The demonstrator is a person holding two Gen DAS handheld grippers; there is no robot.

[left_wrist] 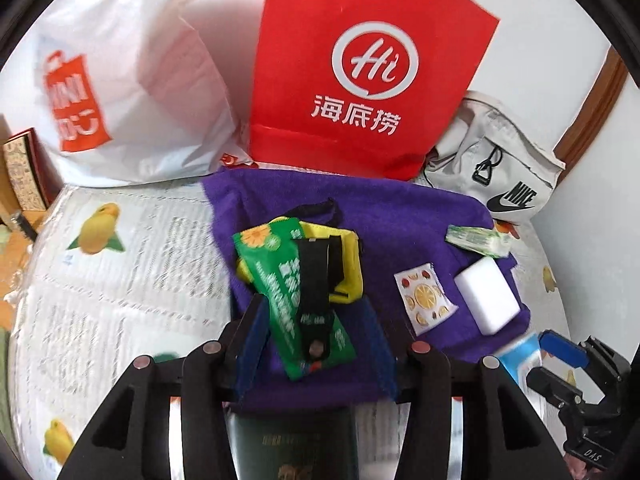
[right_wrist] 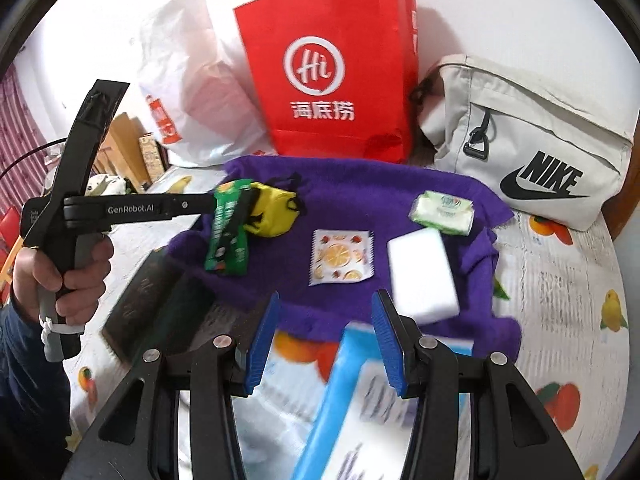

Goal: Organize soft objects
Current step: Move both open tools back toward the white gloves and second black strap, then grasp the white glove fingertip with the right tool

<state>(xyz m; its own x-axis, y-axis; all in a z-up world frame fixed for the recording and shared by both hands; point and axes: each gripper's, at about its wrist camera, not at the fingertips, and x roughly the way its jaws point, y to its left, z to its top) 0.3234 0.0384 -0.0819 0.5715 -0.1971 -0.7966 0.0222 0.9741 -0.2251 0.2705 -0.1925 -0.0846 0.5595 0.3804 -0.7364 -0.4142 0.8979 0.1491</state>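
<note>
A purple cloth [left_wrist: 400, 216] [right_wrist: 360, 200] lies on the table. On it are a yellow pouch [left_wrist: 348, 256] [right_wrist: 276, 212], a fruit-print sachet [left_wrist: 424, 298] [right_wrist: 340, 258], a white sponge block [left_wrist: 488, 296] [right_wrist: 424, 272] and a green-white tissue pack [left_wrist: 478, 240] [right_wrist: 442, 208]. A green snack packet [left_wrist: 280, 292] [right_wrist: 228, 232] with a black strap across it hangs between the fingers of my left gripper [left_wrist: 316, 336] [right_wrist: 234, 216], which looks open. My right gripper [right_wrist: 324, 340] is open above the cloth's near edge, over a blue-white pack [right_wrist: 360, 400].
A red paper bag [left_wrist: 360, 72] [right_wrist: 332, 76], a white plastic bag [left_wrist: 120, 80] [right_wrist: 192, 88] and a grey Nike pouch [left_wrist: 496, 160] [right_wrist: 528, 140] stand at the back. A dark booklet [left_wrist: 292, 440] [right_wrist: 156, 304] lies at the near left. The tablecloth [left_wrist: 120, 280] has a fruit print.
</note>
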